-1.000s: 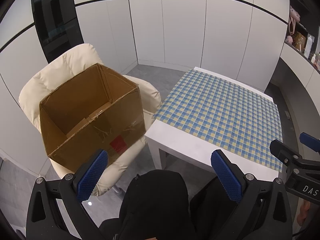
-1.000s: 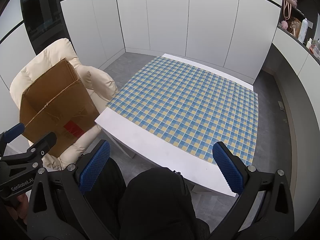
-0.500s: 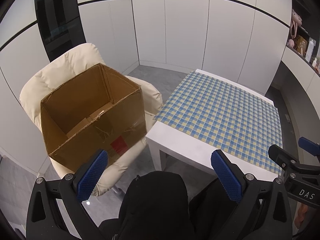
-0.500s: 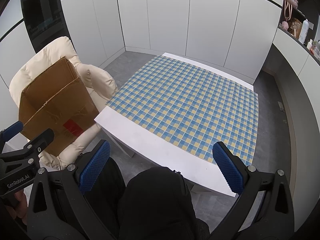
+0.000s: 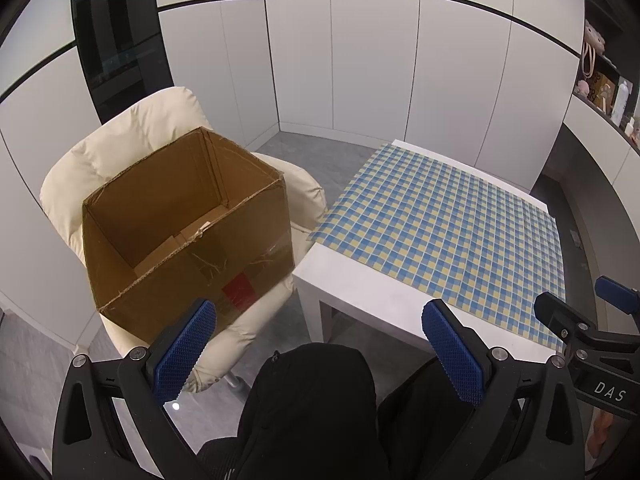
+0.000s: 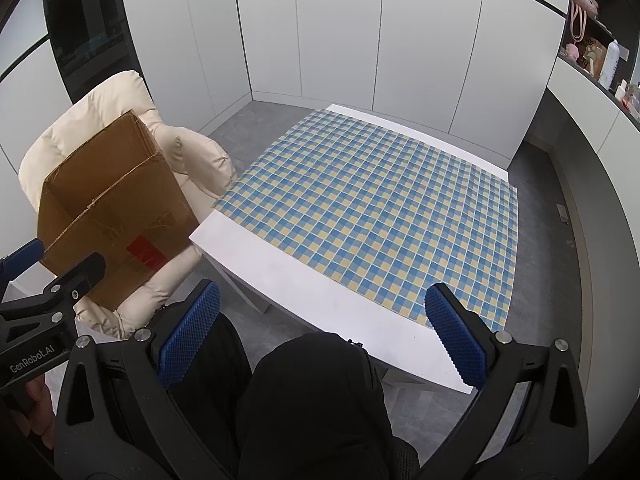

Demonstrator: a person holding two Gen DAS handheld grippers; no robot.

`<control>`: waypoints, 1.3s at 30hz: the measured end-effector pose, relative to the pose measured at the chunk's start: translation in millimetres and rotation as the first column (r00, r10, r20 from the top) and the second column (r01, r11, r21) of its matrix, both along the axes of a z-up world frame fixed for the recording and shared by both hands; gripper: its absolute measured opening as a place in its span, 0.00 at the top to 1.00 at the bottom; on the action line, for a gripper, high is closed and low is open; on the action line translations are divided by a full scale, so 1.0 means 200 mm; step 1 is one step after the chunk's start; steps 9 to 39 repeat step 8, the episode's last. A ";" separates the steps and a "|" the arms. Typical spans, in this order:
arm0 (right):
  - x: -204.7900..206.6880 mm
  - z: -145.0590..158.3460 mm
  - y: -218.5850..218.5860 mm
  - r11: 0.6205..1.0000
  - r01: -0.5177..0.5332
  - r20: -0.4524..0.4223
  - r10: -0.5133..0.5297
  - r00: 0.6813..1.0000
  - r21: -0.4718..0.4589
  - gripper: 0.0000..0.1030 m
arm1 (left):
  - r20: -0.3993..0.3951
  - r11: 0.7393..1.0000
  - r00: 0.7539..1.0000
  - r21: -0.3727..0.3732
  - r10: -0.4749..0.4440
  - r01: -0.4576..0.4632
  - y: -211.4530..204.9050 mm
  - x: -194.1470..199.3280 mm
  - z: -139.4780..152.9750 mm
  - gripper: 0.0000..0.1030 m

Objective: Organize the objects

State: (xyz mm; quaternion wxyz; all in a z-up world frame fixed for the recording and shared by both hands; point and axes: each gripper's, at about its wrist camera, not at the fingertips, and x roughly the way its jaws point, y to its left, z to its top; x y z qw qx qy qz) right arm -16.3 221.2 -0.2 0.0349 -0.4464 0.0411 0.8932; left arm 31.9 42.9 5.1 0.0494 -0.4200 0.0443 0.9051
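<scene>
An open brown cardboard box (image 5: 188,232) (image 6: 116,208) sits tilted on a cream padded chair (image 5: 120,148) (image 6: 100,120), left of a white table (image 5: 360,292) (image 6: 288,272) covered by a blue and yellow checked cloth (image 5: 440,224) (image 6: 380,200). Only a folded cardboard flap shows inside the box. My left gripper (image 5: 320,352) is open and holds nothing, hovering over the person's black-clad knees (image 5: 312,400) between chair and table. My right gripper (image 6: 324,332) is open and holds nothing, near the table's front edge. No loose objects lie on the cloth.
White cabinet doors (image 5: 360,60) line the back wall, with a dark glass panel (image 5: 116,32) at the left. A shelf (image 6: 600,60) at the far right carries bags and bottles. Grey floor (image 5: 312,140) runs behind the chair and table.
Both views have crept slightly: box, chair and table sit a little higher and further right in the left wrist view. Both grippers stay open.
</scene>
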 end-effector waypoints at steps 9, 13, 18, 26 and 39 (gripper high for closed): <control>0.00 -0.01 -0.01 1.000 -0.004 0.001 0.004 1.000 0.002 0.00 | -0.004 1.000 1.000 0.003 0.000 0.000 0.00 0.00 0.00 0.00; 0.00 -0.01 -0.01 1.000 -0.004 0.001 0.004 1.000 0.002 0.00 | -0.004 1.000 1.000 0.003 0.000 0.000 0.00 0.00 0.00 0.00; 0.00 -0.01 -0.01 1.000 -0.004 0.001 0.004 1.000 0.002 0.00 | -0.004 1.000 1.000 0.003 0.000 0.000 0.00 0.00 0.00 0.00; 0.00 -0.01 -0.01 1.000 -0.004 0.001 0.004 1.000 0.002 0.00 | -0.004 1.000 1.000 0.003 0.000 0.000 0.00 0.00 0.00 0.00; 0.00 -0.01 -0.01 1.000 -0.004 0.001 0.004 1.000 0.002 0.00 | -0.004 1.000 1.000 0.003 0.000 0.000 0.00 0.00 0.00 0.00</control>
